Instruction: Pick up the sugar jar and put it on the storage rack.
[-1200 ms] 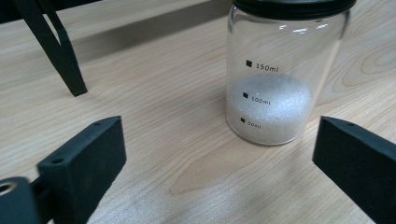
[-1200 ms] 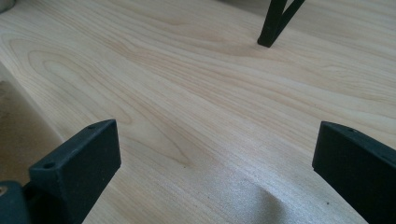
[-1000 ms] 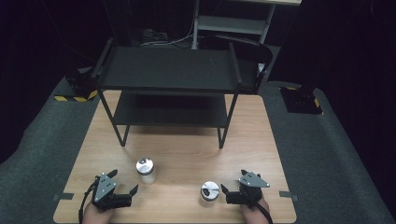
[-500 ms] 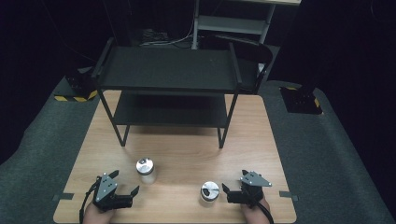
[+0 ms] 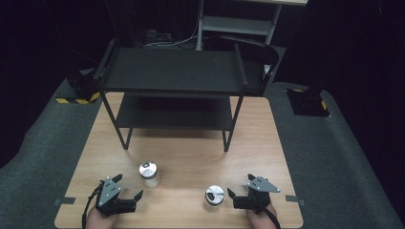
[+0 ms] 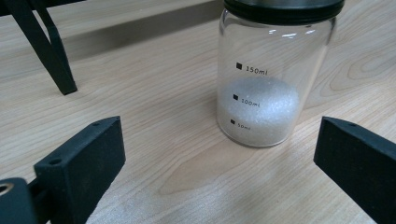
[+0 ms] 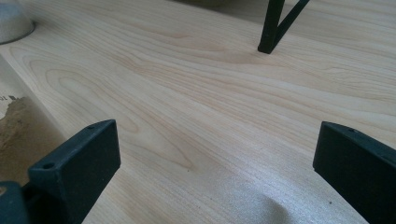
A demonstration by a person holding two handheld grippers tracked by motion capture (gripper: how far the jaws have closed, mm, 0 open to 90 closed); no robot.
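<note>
A wooden table (image 5: pixel 191 157) is seen from above, with a black two-tier shelf rack (image 5: pixel 172 71) standing across its far half, at twelve o'clock from the person. Two hands come in at the near edge, each holding a black two-jaw gripper.

The left gripper (image 5: pixel 129 187) sits at about seven o'clock, its jaws spread wide and grasping nothing. Just beyond it, toward one o'clock, stands a glass jar (image 5: pixel 149 174) with a dark lid, upright on the wood. In the left gripper view, the jar (image 6: pixel 273 74) stands ahead, right of the middle between the jaws and apart from them; it holds white grains up to near the 100 ml mark. A rack leg (image 6: pixel 46 51) stands at ten o'clock from it.

The right gripper (image 5: pixel 232 198) sits at about five o'clock, jaws also released and empty. A second lidded jar (image 5: pixel 214 195) stands just beside it, at nine o'clock. In the right gripper view, bare wood lies between the jaws, and another rack leg (image 7: pixel 273 25) stands at one o'clock.
</note>
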